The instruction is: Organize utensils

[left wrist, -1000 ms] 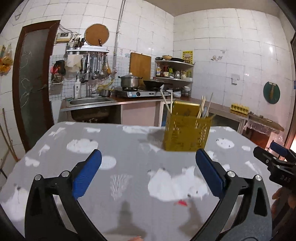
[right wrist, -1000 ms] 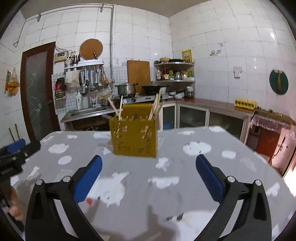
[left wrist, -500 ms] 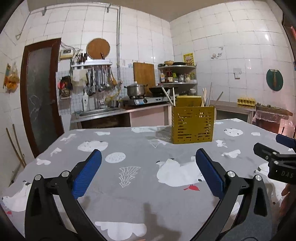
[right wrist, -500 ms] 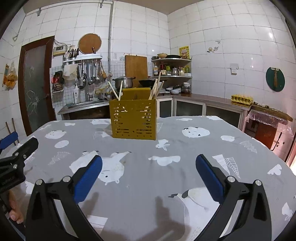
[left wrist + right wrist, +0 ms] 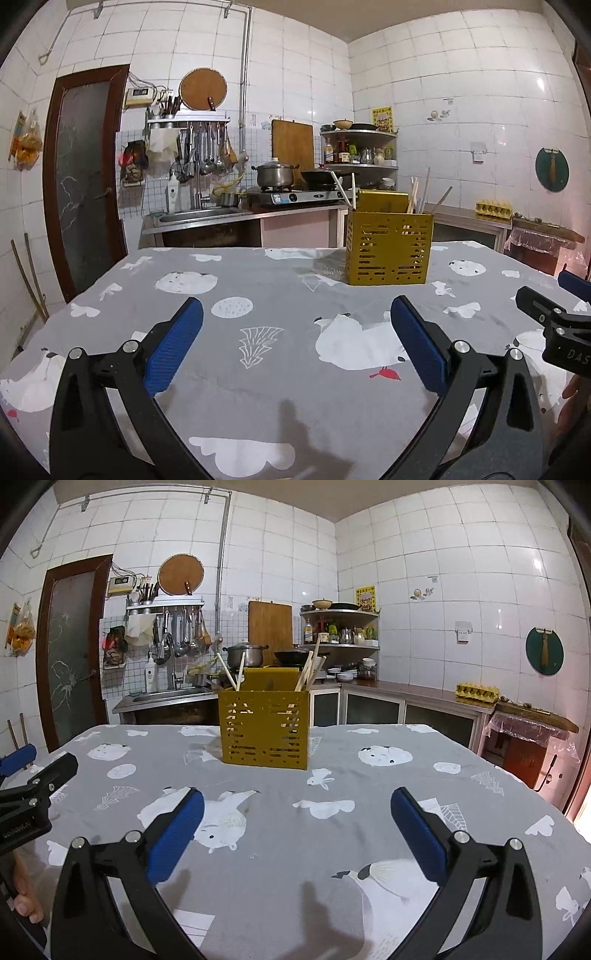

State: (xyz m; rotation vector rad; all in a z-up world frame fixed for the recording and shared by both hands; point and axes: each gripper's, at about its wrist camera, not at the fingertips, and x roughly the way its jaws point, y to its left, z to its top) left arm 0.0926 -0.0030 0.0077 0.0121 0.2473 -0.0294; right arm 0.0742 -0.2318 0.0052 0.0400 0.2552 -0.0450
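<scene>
Chopsticks (image 5: 309, 670) stand bundled in a yellow slotted holder (image 5: 264, 729), which sits upright toward the far edge of the surface (image 5: 388, 786), a table under a grey cloth printed with white animals and leaves. They lean outward against the holder's corners, some in its left side (image 5: 345, 190) and more in its right (image 5: 419, 195), probably because the compartments are roomy and the sticks tip until the rim stops them. No loose utensil shows on the cloth in either wrist view, so the sorting looks finished or close to it, though the holder's interior is hidden behind its walls. The left claw (image 5: 295, 343) hangs low over the near edge of the surface with its blue pads spread wide and nothing between them; the right claw (image 5: 297, 825) does likewise beside it, also spread wide and empty. Each one appears at the margin of the other's view, the right claw's black frame (image 5: 554, 325) at the right edge, the left claw (image 5: 33, 786) at the left, with a hand (image 5: 24, 897) gripping below it. Both sit well apart from the holder, a resting posture that suits either a completed job or a pause before looking for further pieces to gather.
</scene>
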